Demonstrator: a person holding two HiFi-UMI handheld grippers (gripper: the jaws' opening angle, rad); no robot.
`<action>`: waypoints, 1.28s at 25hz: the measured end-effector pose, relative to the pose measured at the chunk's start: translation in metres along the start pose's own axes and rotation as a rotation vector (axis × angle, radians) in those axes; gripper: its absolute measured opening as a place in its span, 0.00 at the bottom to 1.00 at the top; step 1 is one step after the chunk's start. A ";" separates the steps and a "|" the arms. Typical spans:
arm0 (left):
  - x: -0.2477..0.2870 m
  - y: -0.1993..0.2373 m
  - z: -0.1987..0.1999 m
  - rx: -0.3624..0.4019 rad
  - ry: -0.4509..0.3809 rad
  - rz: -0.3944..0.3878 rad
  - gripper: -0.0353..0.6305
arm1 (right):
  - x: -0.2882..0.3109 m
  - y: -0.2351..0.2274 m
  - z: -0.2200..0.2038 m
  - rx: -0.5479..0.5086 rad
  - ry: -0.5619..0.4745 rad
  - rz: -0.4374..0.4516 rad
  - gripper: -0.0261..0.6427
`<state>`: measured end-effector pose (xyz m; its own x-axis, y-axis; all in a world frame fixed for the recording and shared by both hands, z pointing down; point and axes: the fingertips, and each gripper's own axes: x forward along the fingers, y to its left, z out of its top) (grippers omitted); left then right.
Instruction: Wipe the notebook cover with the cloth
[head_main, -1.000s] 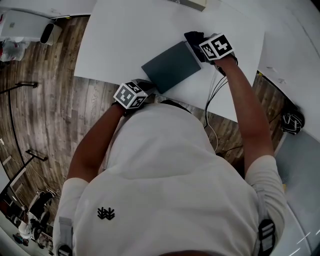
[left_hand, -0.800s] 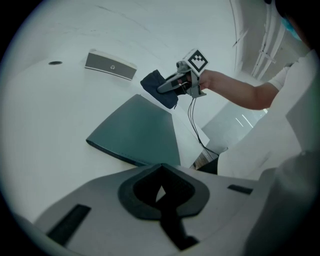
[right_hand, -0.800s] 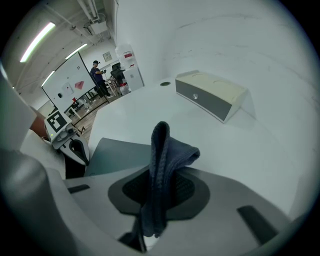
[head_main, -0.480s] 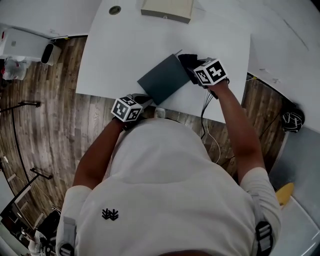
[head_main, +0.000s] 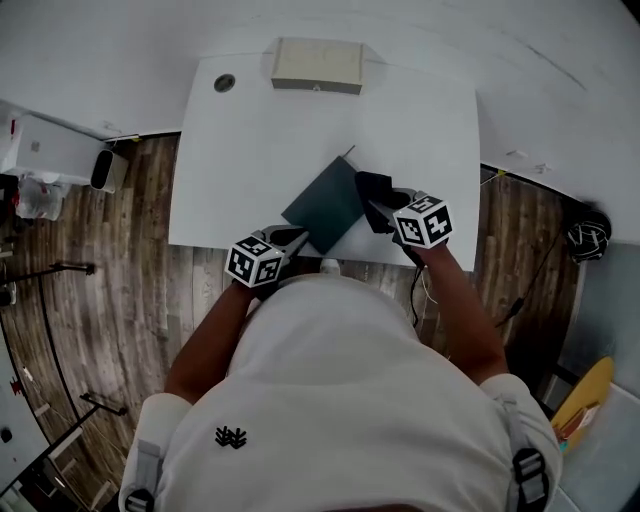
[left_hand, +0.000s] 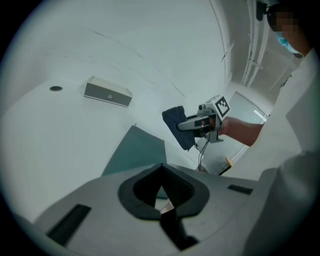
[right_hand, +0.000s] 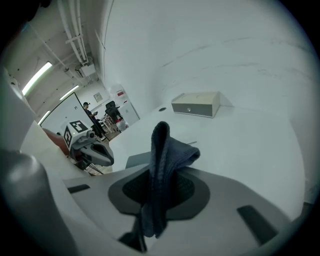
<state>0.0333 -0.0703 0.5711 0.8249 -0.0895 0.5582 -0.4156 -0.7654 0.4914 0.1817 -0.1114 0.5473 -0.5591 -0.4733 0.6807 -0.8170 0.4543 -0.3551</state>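
Head view, person standing at the 6 o'clock edge of a white tabletop (head_main: 250, 150). Dark teal notebook (head_main: 322, 205) lies flat and closed near that edge, turned diagonally, one corner pointing to 1 o'clock and the opposite corner to 7 o'clock.

Left gripper (head_main: 298, 238) sits at the notebook's 7 o'clock corner. In the left gripper view (left_hand: 161, 197) its fingers are drawn together, leaving only a sliver of gap in which a strip of teal shows. Whether they pinch the cover or merely rest at it cannot be told. The notebook (left_hand: 135, 150) stretches away beyond them toward 12 o'clock.

Right gripper (head_main: 385, 207) reaches in from 4 o'clock. Its fingers are closed on a dark blue cloth (head_main: 372, 188), which lies just beside the notebook's 3 o'clock edge. Contact between cloth and cover cannot be judged. In the right gripper view (right_hand: 157, 192) the cloth (right_hand: 167, 155) is clamped in a folded bunch standing up from the fingers, with the notebook (right_hand: 137, 160) and the left gripper (right_hand: 107, 157) at 9 o'clock. Seen from the left gripper view, the right gripper (left_hand: 184, 126) holds the cloth (left_hand: 173, 120) to the notebook's right.

Beige box (head_main: 317, 65) stands at the tabletop's 12 o'clock edge, with a round grommet (head_main: 224, 83) at 11 o'clock.
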 end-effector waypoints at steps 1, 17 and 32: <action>-0.006 0.002 0.006 0.012 -0.005 -0.004 0.06 | -0.002 0.005 -0.001 0.013 -0.020 -0.007 0.14; -0.090 0.009 0.072 0.163 -0.049 -0.129 0.06 | -0.018 0.104 0.007 0.155 -0.262 -0.075 0.14; -0.137 0.027 0.077 0.267 -0.039 -0.238 0.06 | -0.008 0.158 0.027 0.169 -0.374 -0.203 0.14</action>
<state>-0.0618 -0.1273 0.4562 0.9028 0.0911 0.4203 -0.0991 -0.9069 0.4095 0.0535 -0.0566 0.4681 -0.3727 -0.7940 0.4803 -0.9093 0.2094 -0.3595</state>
